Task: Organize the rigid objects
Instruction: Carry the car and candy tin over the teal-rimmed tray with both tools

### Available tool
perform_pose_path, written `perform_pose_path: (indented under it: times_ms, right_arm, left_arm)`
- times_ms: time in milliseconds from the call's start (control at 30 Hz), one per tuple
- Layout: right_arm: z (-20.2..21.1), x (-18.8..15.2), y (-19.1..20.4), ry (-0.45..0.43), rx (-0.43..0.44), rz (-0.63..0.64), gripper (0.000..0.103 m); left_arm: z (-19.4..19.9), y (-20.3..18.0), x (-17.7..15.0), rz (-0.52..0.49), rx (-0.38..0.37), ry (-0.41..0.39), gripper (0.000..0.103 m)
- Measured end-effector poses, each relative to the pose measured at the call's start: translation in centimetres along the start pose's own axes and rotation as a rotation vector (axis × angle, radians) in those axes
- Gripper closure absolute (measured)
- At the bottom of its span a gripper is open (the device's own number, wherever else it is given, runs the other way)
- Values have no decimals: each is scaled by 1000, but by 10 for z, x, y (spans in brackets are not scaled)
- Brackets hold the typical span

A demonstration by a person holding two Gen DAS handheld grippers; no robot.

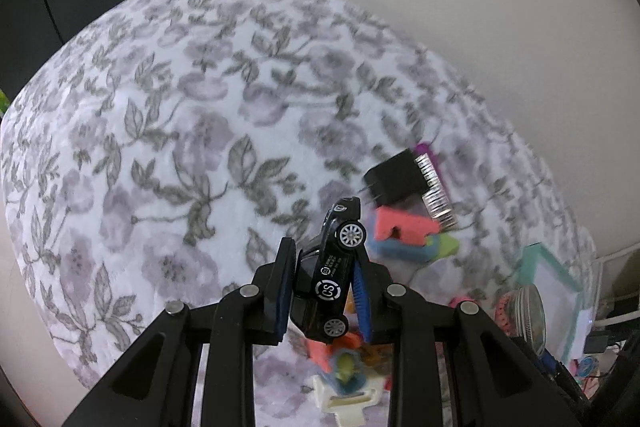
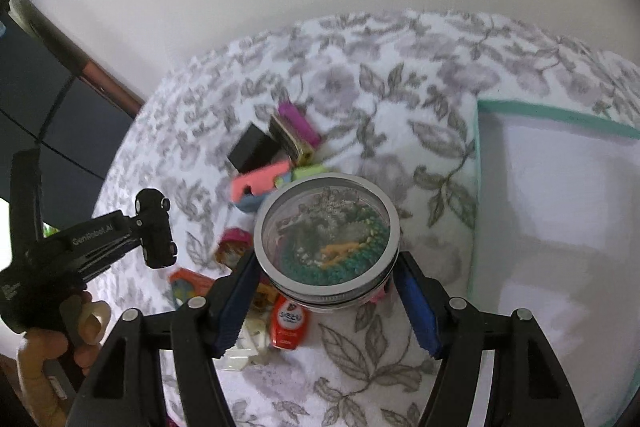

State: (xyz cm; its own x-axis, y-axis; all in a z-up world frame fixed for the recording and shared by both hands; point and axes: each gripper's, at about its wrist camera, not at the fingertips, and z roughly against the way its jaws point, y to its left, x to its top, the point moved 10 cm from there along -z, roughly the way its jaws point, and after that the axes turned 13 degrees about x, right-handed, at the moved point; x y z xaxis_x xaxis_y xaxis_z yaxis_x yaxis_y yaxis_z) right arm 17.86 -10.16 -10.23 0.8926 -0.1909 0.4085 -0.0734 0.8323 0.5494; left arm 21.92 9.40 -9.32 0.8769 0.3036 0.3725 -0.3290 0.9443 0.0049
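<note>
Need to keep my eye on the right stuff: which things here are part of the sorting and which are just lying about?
In the job:
- black toy car, clamped in left hand-held gripper
- beaded jar, between right hand-held gripper pads
- teal-rimmed box
- pile: black block, pink foam piece, red bottle

Lying about:
- floral cloth
- cables
</note>
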Motion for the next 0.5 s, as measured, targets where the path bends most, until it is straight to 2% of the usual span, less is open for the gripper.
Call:
perform_pose_path:
  times_ms: [133,300,500]
  right_arm:
    - [32,16,1,-81,-20,12,32]
    - [80,28,-18,-180,-103,2,32]
    - [114,29,-57,-217,-216,-35,32]
  left_arm:
    - [37,-20,9,-38,-68,-77,75]
    - [67,-55,0,-111,-149,-114,75]
    - [85,-125,-37,-312,-190,-128,75]
